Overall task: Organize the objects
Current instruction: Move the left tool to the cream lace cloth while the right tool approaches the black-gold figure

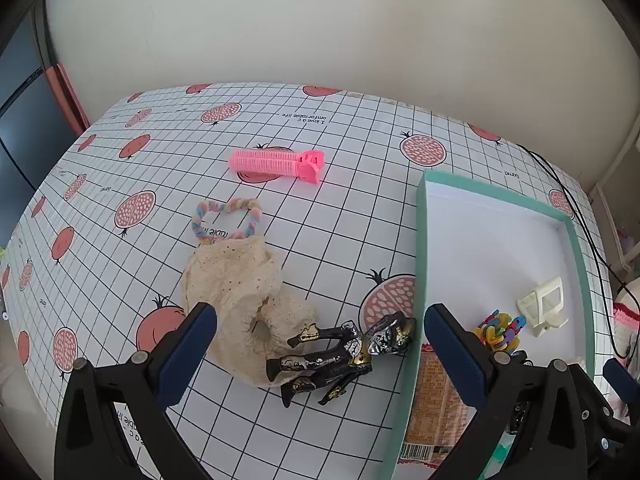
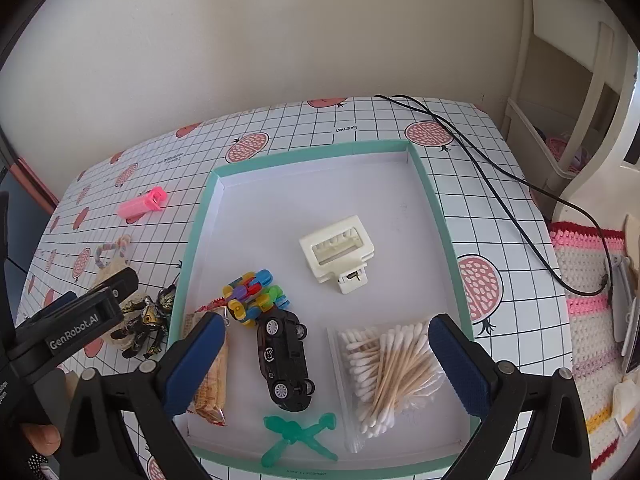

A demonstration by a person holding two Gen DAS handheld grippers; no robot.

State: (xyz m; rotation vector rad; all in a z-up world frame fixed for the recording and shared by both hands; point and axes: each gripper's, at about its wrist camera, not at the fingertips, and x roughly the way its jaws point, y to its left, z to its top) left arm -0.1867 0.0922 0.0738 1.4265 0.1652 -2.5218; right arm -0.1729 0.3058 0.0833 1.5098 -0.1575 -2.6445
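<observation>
Teal-rimmed tray (image 2: 200, 216) beside cream lace cloth (image 1: 236, 276) and dark figurine (image 1: 340, 360), both hand-held grippers (image 1: 320, 344) (image 2: 326, 360) agape, empty.

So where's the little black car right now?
In the right wrist view, the car lies on its side inside the tray, near its front, between the snack pack and the cotton swabs.

Checked table (image 1: 360, 208), tray (image 2: 440, 216), pink roller (image 1: 276, 164)

"GenRobot.AI" stands on the left tongs (image 2: 86, 326); "Garnet" is printed on the tablecloth (image 2: 345, 129).
</observation>
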